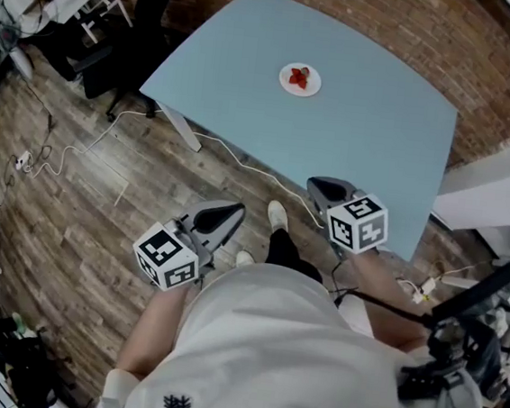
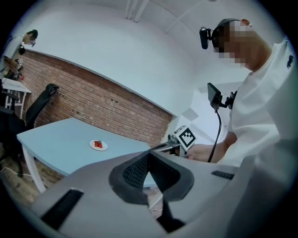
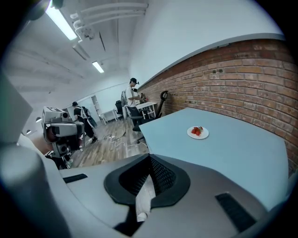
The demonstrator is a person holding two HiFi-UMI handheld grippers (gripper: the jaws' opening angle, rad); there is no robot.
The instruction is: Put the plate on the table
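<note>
Head view shows the plate already sitting on the table, red fruit on it — done, I judge. My left gripper and right gripper hang well short of it, jaws pressed together, empty.

I'm seeing the person wearing a white short-sleeved T-shirt, and a small dark emblem is showing on it. Black trousers and white shoes are coming through below. In the left gripper view a black head camera is sitting at the brow, and a thin black cable is hanging down the shirt front. The left gripper and right gripper are showing smooth grey shells, each carrying a white cube with black square markers.
</note>
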